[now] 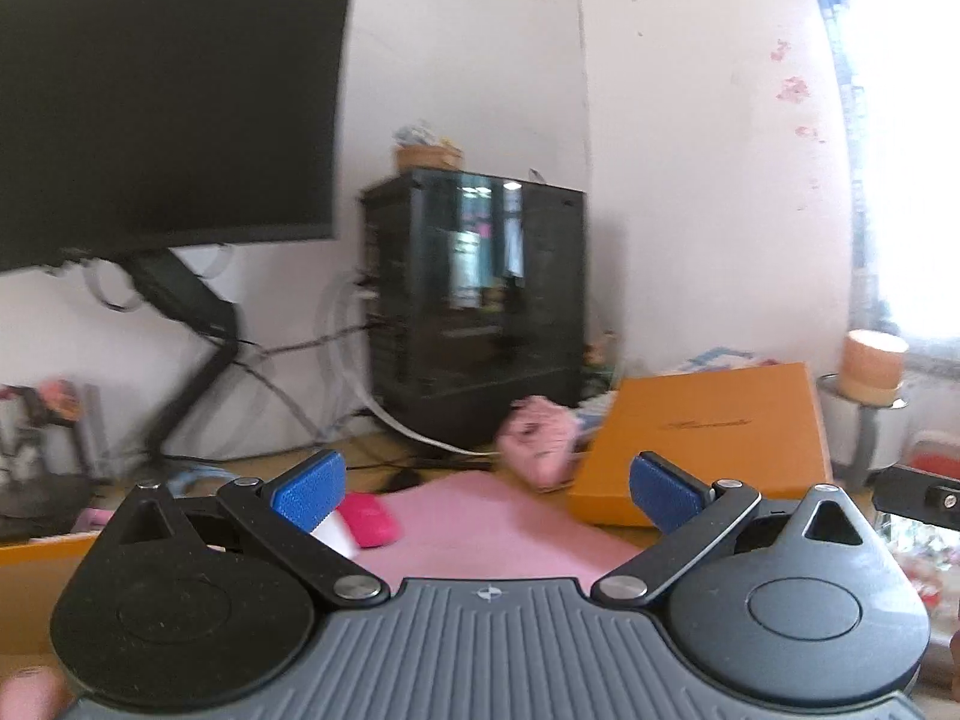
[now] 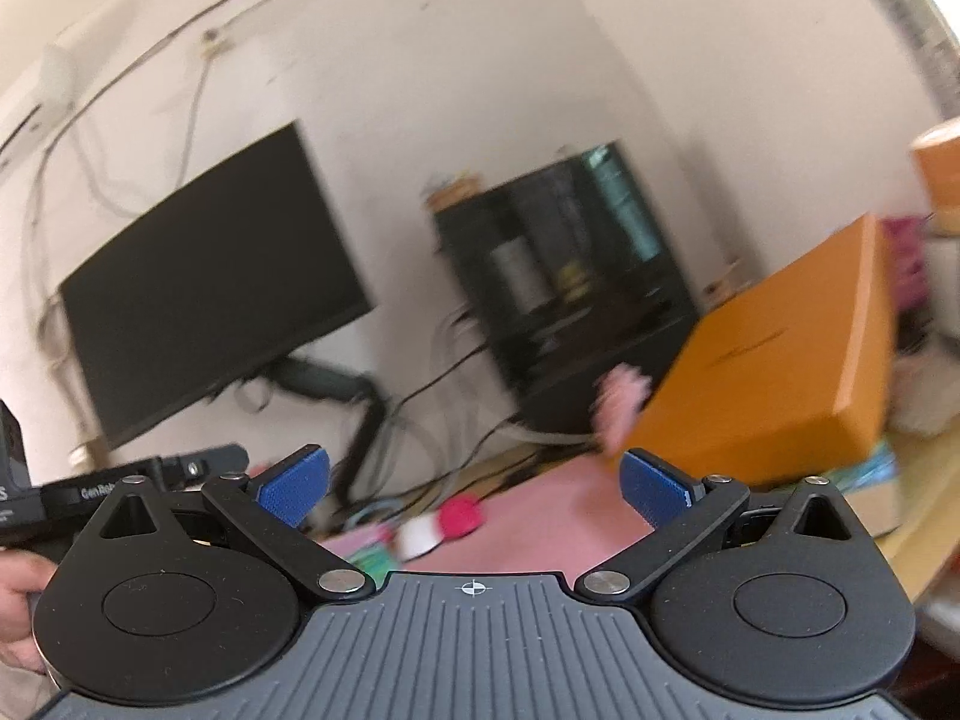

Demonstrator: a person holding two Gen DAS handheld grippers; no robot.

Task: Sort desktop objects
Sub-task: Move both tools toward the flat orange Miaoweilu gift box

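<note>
Left wrist view. Left tool (image 1: 486,495): blue-padded fingers (image 1: 309,489) spread wide, nothing between them, held above the pink mat (image 1: 480,525). On the mat, just beyond the left finger: a pink-and-white object (image 1: 360,525), kind unclear through blur. Beyond the mat's far edge: a pale pink soft toy (image 1: 537,438), touching or just beside the orange box (image 1: 708,444). Box lid carries a line of dark script, too blurred to read. Behind the mat: black computer case (image 1: 474,306) with glass side, a small basket (image 1: 427,155) on top; black monitor (image 1: 168,114) on an arm to its left, cables below. Right of the box, seen only here: an orange-and-cream cup (image 1: 871,367) on a metal stand. Far right edge: part of the other tool's black body.

Right wrist view. Right tool (image 2: 474,489): fingers (image 2: 654,495) spread wide, holding nothing, above the same mat (image 2: 540,516). Pink-and-white object (image 2: 441,525) lies on the mat left of centre; soft toy (image 2: 621,408) at the box's (image 2: 774,372) left corner. Seen only here: wall cables above the monitor (image 2: 210,300), tabletop (image 2: 927,498) edge right of the box. At left, the left tool's body bears white lettering, partly legible, "GenRob".
</note>
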